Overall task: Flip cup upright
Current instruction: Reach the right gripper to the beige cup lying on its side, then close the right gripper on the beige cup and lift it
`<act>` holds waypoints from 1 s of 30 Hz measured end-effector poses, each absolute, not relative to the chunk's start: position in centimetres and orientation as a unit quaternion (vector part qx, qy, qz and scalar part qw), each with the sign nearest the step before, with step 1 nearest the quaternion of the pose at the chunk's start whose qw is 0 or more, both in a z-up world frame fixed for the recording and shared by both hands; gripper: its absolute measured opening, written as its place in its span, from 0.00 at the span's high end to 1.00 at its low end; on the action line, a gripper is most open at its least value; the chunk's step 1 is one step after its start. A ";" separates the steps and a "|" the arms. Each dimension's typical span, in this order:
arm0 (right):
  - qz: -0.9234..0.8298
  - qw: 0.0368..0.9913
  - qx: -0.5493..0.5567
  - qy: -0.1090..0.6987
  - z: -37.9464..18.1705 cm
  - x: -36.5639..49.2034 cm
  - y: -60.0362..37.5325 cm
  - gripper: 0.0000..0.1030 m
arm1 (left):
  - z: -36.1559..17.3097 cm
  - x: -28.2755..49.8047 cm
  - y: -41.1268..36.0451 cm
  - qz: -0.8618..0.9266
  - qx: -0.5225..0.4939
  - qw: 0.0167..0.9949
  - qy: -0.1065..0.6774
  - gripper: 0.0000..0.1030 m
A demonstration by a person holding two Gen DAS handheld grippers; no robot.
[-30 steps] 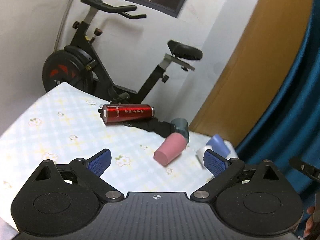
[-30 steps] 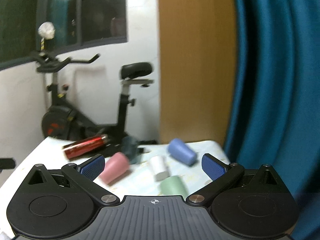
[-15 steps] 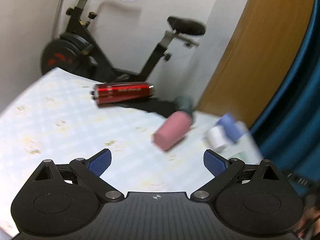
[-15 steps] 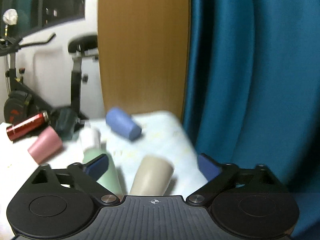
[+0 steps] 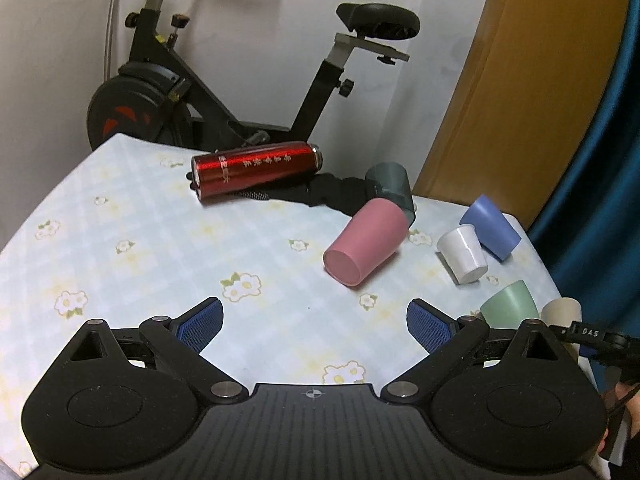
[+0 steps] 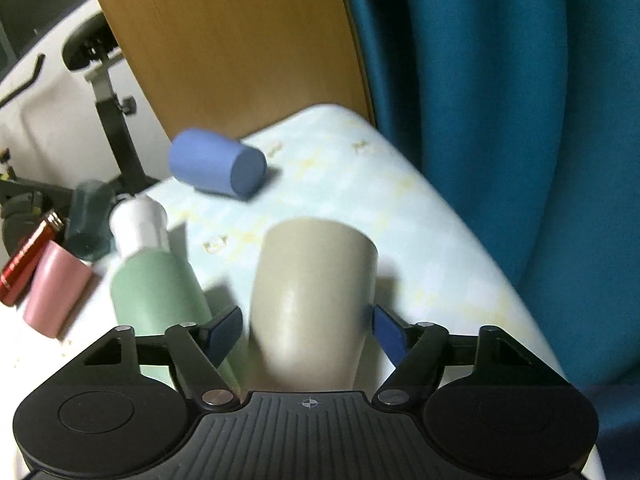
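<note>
Several cups lie on their sides on the floral tablecloth [image 5: 140,248]. In the right wrist view a beige cup [image 6: 312,292] lies between the open fingers of my right gripper [image 6: 308,332], with gaps on both sides. A green cup [image 6: 160,292] lies just left of it, then a white cup [image 6: 138,220], a blue cup [image 6: 216,166], a pink cup [image 6: 56,292] and a dark teal cup [image 6: 88,216]. My left gripper [image 5: 314,324] is open and empty above the cloth, short of the pink cup [image 5: 366,246]. The beige cup [image 5: 562,310] shows at the right edge there.
A red flask [image 5: 256,170] lies on a black cloth [image 5: 332,194] at the table's far edge. An exercise bike [image 5: 224,92] stands behind the table. A wooden panel [image 6: 232,40] and teal curtain [image 6: 500,100] bound the right side. The table edge [image 6: 500,268] is close on the right.
My right gripper has swung right and moved down onto the beige cup, which now sits between its fingers. My left gripper has tilted down toward the table and come nearer the pink cup.
</note>
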State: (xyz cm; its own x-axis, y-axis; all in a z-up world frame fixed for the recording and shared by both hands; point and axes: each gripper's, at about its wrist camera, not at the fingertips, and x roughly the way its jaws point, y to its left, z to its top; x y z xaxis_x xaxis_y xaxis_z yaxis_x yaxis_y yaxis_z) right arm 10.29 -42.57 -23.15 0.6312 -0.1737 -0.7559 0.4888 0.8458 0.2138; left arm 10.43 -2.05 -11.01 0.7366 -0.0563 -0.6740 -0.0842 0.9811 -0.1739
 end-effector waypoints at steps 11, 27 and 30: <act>-0.201 0.885 0.216 0.360 -20.9 9.7 -43.7 0.39 | -11.2 11.0 -1.4 0.010 -0.120 0.914 0.387 0.04; -0.018 0.896 0.135 0.422 -13.4 13.4 -30.3 0.40 | -9.2 8.1 6.8 0.053 -0.084 0.932 0.350 0.04; 0.047 0.866 0.138 0.478 -15.1 15.2 -25.6 0.40 | -9.2 7.3 9.7 0.081 -0.084 0.930 0.348 0.04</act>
State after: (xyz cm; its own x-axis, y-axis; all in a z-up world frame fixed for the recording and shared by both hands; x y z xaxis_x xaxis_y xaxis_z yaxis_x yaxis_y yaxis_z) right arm 15.20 -25.61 -15.07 0.5385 0.2129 -0.8153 0.0515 0.9574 0.2840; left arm 7.26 9.69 -9.21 0.7449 0.0915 -0.6609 -0.2091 0.9727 -0.1010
